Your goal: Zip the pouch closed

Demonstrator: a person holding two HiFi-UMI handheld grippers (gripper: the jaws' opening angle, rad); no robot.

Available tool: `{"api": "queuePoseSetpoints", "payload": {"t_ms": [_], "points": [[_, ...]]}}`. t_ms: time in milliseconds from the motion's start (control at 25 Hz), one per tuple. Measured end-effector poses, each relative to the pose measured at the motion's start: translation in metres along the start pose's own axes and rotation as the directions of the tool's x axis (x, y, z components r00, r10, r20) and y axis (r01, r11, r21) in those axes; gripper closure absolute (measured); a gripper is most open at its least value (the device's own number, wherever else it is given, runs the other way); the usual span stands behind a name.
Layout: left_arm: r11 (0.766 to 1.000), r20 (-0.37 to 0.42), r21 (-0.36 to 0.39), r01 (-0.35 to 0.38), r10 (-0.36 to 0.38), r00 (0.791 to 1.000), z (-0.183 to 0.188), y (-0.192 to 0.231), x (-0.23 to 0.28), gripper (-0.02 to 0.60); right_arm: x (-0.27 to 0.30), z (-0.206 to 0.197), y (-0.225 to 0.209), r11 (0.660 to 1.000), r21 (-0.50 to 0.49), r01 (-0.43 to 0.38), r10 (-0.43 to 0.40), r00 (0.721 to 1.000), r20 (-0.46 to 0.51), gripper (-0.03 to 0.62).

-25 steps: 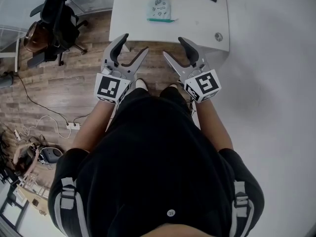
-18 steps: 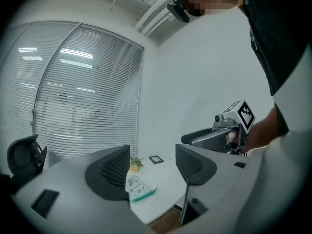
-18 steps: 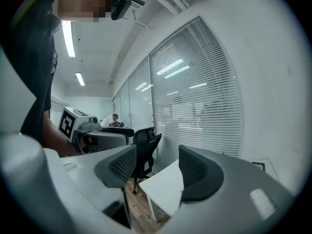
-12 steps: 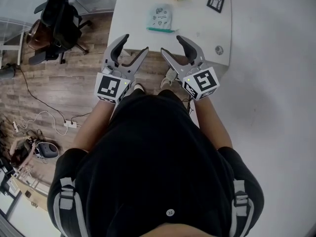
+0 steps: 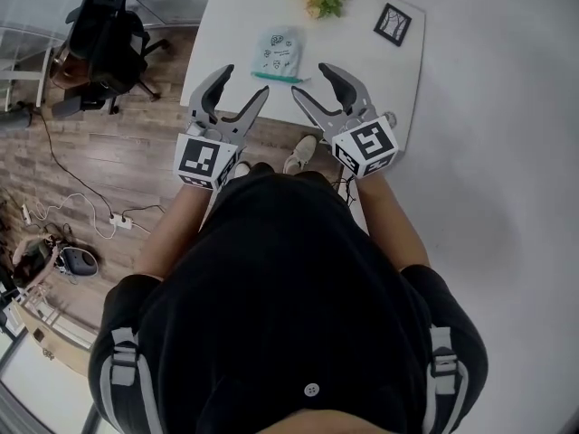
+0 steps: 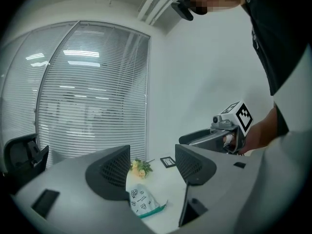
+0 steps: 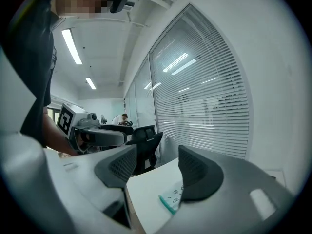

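The white rectangular table (image 5: 233,16) is filling the upper centre of the head view. The left gripper (image 5: 246,80) & right gripper (image 5: 310,80) are hanging at its near edge, both w/ jaws wide, nothing between. The pale printed fabric pouch (image 5: 277,52) is lying flat just above them, untouched. It is probably light & floppy: pin one end, pull along the teal zipper edge (image 5: 276,78).

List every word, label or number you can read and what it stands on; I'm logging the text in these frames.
No text can be read here.
Pouch: small dark print, too small to read.
Frame: a dark design, too small to read.
Cubes on the left gripper and right gripper: black-and-white square markers only, no words or numbers.
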State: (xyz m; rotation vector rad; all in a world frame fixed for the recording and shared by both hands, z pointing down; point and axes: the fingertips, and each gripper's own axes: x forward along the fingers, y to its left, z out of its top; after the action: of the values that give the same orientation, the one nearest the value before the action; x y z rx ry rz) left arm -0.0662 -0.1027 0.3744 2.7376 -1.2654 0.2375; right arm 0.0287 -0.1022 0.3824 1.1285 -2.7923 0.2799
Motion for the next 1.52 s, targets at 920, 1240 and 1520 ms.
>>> {"api": "queuePoseSetpoints", "payload": {"t_ms": [920,1240,1520], "points": [[0.98,-0.34,-0.194,0.054,-0.118,0.933,-0.14,-0.043,0.116,0.298,0.028,-0.17,-0.118,0.99,0.069,-0.119,0.136,0.923,-0.36,0.35],[0.937,-0.426,-0.343,0.062,-0.214,0.879,-0.199,-0.045,0.139,0.306,0.047,-0.214,-0.128,0.987,0.016,-0.157,0.145,0.858,-0.493,0.352],[0.941,-0.513,-0.333,0.061,-0.235,0.825,-0.238,-0.048,0.147,0.317,0.062,-0.246,-0.132,0.98,-0.007,-0.197,0.159,0.813,-0.56,0.369]]}}
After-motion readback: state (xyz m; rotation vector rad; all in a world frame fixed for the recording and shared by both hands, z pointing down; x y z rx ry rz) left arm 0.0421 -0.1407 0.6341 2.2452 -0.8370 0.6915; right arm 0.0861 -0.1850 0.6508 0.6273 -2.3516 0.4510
